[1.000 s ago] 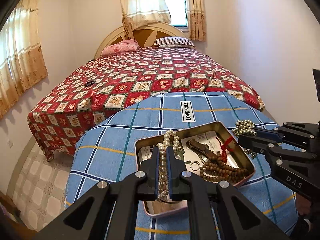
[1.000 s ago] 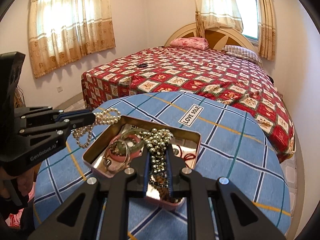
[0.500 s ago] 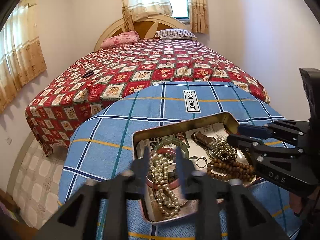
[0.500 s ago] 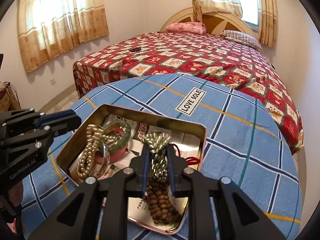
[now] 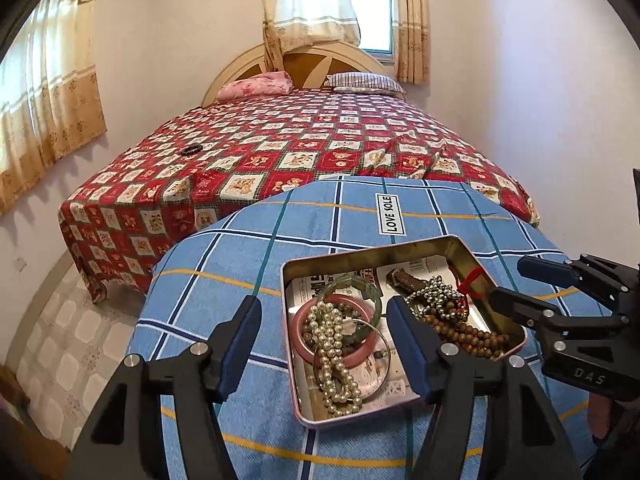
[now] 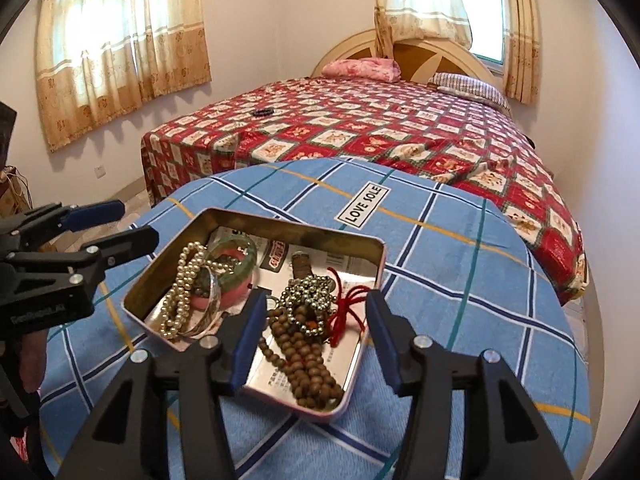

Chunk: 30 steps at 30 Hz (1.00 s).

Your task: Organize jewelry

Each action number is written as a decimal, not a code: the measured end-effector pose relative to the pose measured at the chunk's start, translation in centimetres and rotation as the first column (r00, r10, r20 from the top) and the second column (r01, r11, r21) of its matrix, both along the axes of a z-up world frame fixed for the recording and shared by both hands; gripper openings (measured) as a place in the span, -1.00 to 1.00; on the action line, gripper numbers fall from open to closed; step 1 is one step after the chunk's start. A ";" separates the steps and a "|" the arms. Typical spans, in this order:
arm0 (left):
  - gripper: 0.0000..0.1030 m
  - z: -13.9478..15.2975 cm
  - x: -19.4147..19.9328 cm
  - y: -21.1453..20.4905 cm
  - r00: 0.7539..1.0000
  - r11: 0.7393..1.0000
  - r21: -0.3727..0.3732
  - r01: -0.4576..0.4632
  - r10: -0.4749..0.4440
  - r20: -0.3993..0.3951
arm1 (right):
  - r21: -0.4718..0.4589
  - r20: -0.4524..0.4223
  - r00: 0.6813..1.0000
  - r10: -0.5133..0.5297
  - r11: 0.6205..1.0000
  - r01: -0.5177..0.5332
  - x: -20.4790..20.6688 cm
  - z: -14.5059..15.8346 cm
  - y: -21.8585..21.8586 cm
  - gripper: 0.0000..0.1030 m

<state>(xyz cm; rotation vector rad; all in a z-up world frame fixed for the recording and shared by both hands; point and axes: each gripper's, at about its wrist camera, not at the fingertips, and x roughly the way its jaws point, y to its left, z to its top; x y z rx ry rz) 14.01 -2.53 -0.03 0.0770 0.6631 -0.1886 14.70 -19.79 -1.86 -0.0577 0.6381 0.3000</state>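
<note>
A shallow metal tin (image 5: 460, 245) (image 6: 224, 216) sits on the blue checked table. In it lie a pearl necklace (image 5: 334, 356) (image 6: 180, 280), a pink bangle (image 5: 308, 354) and a green bangle (image 5: 372, 292), a metal-bead necklace (image 5: 434, 292) (image 6: 310, 300) and a brown wooden bead string (image 5: 468, 332) (image 6: 308, 368) with a red cord. My left gripper (image 5: 324, 340) (image 6: 116, 224) is open and empty above the tin's left half. My right gripper (image 6: 312, 336) (image 5: 516, 284) is open and empty above the right half.
The blue checked tablecloth (image 5: 224, 280) (image 6: 460, 280) carries a "LOVE SOLE" label (image 5: 387, 214). A bed with a red patterned cover (image 5: 300, 148) stands just behind the table, with a small dark object (image 5: 191, 150) on it. Tiled floor (image 5: 68, 332) lies to the left.
Both grippers have opened and let go: the pearl necklace and the metal-bead necklace now lie in the tin. Both grippers have drawn back slightly from the tin.
</note>
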 end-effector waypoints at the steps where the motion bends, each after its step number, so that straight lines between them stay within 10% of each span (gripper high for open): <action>1: 0.27 0.0 -0.1 0.1 1.000 1.000 -0.004 -0.003 0.003 0.001 | 0.003 0.002 1.000 0.000 1.000 0.000 0.0 0.1 0.0 0.10; 30: 0.27 0.0 -0.3 0.3 1.000 1.000 -0.008 -0.010 0.010 -0.006 | 0.022 0.013 1.000 0.002 1.000 -0.002 -0.6 0.6 -0.2 0.11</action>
